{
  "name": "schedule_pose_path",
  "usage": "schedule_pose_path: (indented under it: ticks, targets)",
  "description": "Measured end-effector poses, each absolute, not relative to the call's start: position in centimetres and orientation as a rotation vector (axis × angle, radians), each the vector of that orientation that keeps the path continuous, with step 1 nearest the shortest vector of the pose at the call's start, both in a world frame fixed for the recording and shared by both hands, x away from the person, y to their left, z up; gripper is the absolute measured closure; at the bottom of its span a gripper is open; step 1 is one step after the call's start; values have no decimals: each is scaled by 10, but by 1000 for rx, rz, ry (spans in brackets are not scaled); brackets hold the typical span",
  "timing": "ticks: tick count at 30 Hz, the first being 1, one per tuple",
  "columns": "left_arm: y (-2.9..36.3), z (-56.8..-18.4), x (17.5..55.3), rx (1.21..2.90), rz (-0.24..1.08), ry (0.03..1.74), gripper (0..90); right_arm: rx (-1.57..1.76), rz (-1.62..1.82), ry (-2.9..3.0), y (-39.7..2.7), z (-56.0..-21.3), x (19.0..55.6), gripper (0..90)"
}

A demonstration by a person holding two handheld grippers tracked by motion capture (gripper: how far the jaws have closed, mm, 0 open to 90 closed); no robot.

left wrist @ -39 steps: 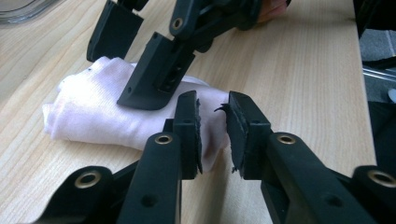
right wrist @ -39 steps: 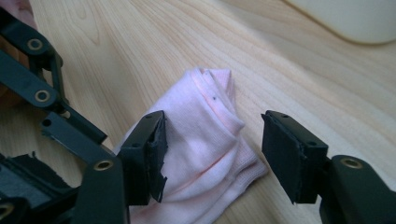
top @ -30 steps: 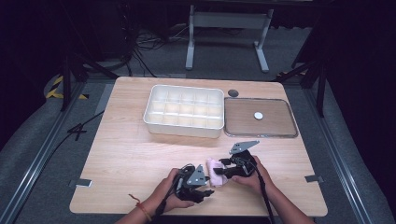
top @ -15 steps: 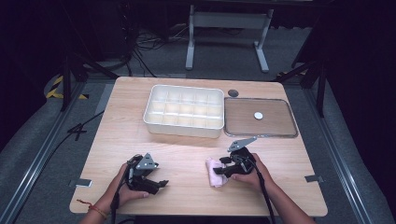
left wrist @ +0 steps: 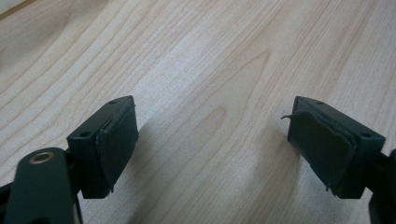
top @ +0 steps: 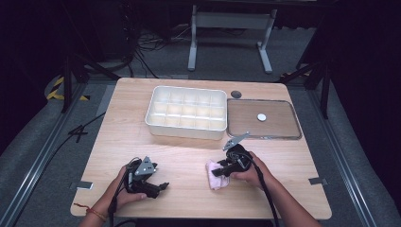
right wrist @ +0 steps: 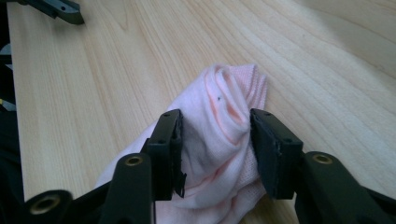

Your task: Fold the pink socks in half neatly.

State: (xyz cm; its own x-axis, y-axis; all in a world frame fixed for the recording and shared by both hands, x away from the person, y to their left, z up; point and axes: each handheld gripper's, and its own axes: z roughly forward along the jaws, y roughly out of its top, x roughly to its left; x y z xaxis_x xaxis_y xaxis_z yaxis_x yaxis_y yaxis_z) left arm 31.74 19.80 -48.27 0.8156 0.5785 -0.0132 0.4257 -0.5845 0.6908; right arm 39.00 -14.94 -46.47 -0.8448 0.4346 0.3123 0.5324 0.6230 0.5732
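Here the right tongs (right wrist: pixel 215 154) have just been closing around the pink cloth (right wrist: pixel 219 140), bunching it; the left tongs (left wrist: pixel 212 149) have just been opening, empty, well apart over bare surface (left wrist: pixel 210 60).

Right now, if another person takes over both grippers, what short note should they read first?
Left gripper: open, nothing between its jaws, near the front left of the light wooden table; its jaws have just been opening.
Right gripper: jaws have just been closing and now pinch the rolled pale pink cloth, which lies on the table.
White plastic compartment box: behind, looks empty.
Done: cloth rolled and gripped.
Left: probably lift the cloth into a compartment; which one is unclear.
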Motion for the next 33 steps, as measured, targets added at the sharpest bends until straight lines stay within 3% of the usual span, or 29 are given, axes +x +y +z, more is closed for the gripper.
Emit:
schedule_pose_path:
  ticks: [9, 33]
  targets:
    - [197, -483, 318, 2277, 281, 742, 159, -760, -1052, -2692, -148, -464, 383, 701]
    - [196, -483, 322, 2287, 279, 737, 141, -725, -1306, -2853, -173, -434, 366, 715]
